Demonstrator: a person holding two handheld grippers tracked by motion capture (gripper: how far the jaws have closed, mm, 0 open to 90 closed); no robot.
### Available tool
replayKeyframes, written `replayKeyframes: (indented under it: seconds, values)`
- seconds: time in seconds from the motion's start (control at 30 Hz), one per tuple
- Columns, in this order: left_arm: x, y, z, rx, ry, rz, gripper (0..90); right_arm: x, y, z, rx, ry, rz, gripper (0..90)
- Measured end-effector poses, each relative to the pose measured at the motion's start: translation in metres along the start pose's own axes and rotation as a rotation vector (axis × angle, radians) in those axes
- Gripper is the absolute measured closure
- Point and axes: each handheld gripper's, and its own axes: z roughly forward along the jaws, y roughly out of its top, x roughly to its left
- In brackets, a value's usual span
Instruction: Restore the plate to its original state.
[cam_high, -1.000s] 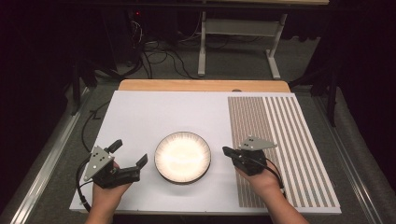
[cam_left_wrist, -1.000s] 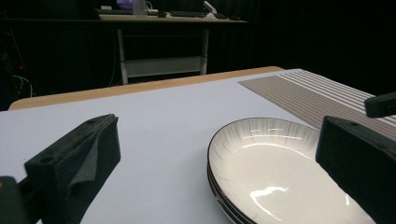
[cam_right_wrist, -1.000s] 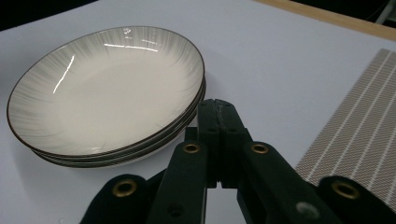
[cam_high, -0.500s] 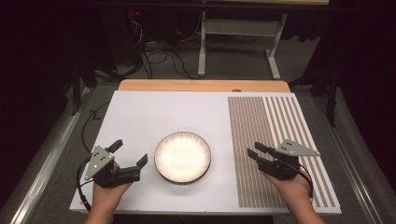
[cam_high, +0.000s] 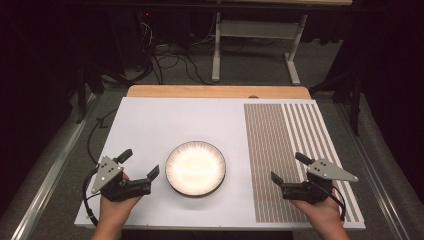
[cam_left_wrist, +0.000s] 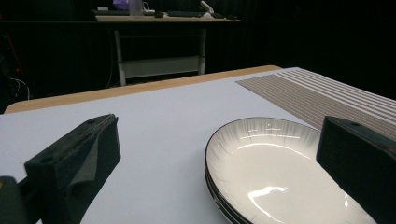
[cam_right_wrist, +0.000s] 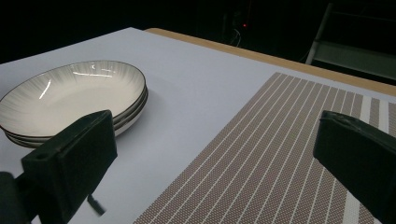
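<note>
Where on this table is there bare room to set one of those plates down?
The widest bare patch is the white board behind the plates, up to the wooden edge. The striped mat is also bare ahead of the right claw. It is tightest near the front, where the left claw sits beside the plates.

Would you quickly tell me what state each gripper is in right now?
Left gripper: open, holding nothing.
Right gripper: jaws have just been opening; open, nothing between them.
</note>
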Motion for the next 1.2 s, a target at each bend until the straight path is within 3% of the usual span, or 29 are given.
replayKeyframes:
  seconds: [0.27,0.43,0.63,0.87,0.9,1.0,1.03,1.2]
  values:
    - [0.000,0.000,0.000,-0.003,0.001,-0.004,0.4,0.004,0.004,0.001,-0.023,0.015,-0.007,1.1]
    - [0.001,-0.001,0.001,0.001,-0.001,-0.008,0.4,0.008,0.014,0.007,-0.022,0.044,0.014,5.7]
    - [0.001,-0.001,0.001,0.002,0.001,-0.008,0.4,0.015,0.022,0.017,-0.008,0.062,0.000,10.8]
    - [0.001,0.000,0.000,-0.001,0.000,-0.006,0.4,0.023,0.028,0.030,0.026,0.070,-0.030,23.7]
    - [0.001,0.000,0.000,-0.003,0.000,-0.007,0.4,0.026,0.029,0.034,0.034,0.071,-0.031,31.9]
    - [0.001,0.000,0.000,-0.006,-0.001,-0.009,0.4,0.029,0.030,0.038,0.038,0.076,-0.044,34.9]
    - [0.001,0.001,-0.001,-0.007,0.000,-0.008,0.4,0.032,0.031,0.044,0.051,0.086,-0.045,42.7]
    - [0.001,0.001,-0.001,-0.010,-0.002,-0.005,0.4,0.040,0.033,0.056,0.069,0.094,-0.072,51.3]
